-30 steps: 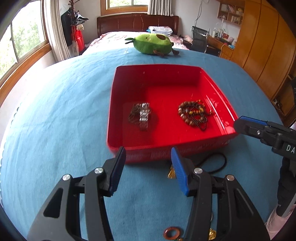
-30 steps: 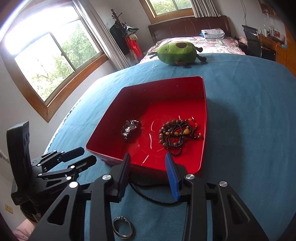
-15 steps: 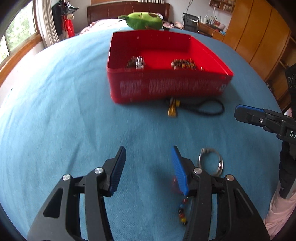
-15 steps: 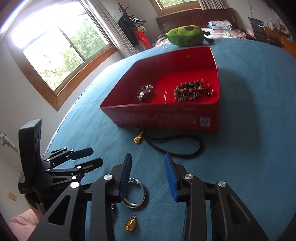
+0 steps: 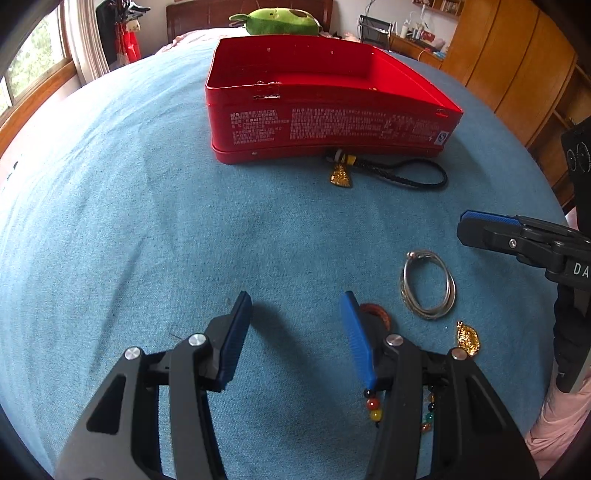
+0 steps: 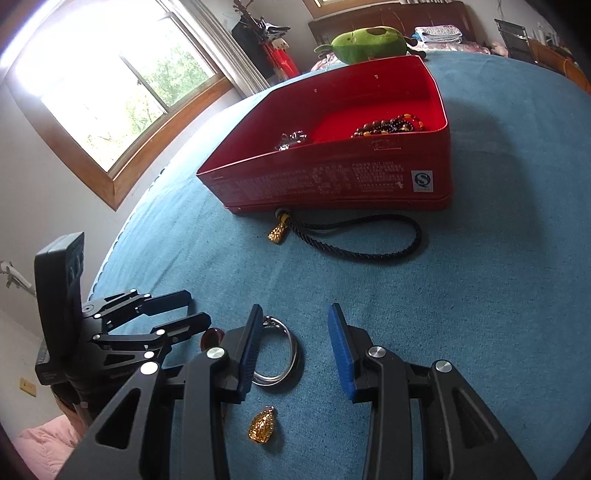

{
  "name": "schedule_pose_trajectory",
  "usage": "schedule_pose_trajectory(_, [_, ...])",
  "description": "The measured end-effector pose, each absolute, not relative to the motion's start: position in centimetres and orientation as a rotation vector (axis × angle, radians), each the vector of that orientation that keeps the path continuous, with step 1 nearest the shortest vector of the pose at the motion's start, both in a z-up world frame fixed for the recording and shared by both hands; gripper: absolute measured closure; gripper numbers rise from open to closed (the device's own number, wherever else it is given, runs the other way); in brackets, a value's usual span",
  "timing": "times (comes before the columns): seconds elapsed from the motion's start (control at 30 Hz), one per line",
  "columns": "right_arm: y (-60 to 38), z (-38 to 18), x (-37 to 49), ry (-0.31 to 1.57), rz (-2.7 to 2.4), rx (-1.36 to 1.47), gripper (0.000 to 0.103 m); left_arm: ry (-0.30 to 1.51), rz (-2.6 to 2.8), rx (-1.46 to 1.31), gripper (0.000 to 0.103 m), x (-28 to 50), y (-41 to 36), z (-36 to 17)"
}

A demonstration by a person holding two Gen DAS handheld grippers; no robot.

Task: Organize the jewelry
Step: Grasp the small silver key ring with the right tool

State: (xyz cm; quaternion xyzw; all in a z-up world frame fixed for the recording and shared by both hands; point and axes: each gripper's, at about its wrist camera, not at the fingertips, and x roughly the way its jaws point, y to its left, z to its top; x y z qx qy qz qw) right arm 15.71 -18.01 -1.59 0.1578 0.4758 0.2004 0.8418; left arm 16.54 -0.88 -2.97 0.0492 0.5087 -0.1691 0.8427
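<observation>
A red tin box sits on the blue cloth and holds a beaded bracelet and a metal watch. A black cord with a gold charm lies against its front wall. A silver bangle, a gold pendant, a red ring and a coloured bead string lie near me. My left gripper is open and empty, left of the red ring. My right gripper is open and empty, low over the bangle's right edge.
A green plush toy lies beyond the box. A bed headboard, a window at left and wooden wardrobes at right surround the table. Blue cloth stretches left of the box.
Both grippers have pulled back from the box and dropped low toward the cloth. The bangle, pendant, red ring and bead string have come into close view. Both stay open.
</observation>
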Motion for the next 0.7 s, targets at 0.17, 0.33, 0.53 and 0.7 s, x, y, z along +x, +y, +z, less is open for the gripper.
schedule_pose_trajectory(0.17, [-17.6,-1.6,15.5,1.017,0.436,0.318,0.066,1.071,-0.359,0.105,0.053,16.5,-0.7,-3.1])
schedule_pose_trajectory(0.33, [-16.9,-2.1,15.4,1.036,0.448,0.297,0.066,1.068,-0.371,0.102,0.053,16.4,-0.9,-2.9])
schedule_pose_trajectory(0.53, [-15.8,-2.8,15.6,1.057,0.46,0.269,0.069,1.072,-0.383,0.105,0.053,16.5,-1.0,-3.1])
schedule_pose_trajectory(0.7, [-15.0,-3.4,15.7,1.073,0.463,0.24,0.077,1.07,-0.382,0.109,0.053,16.7,-1.1,-3.2])
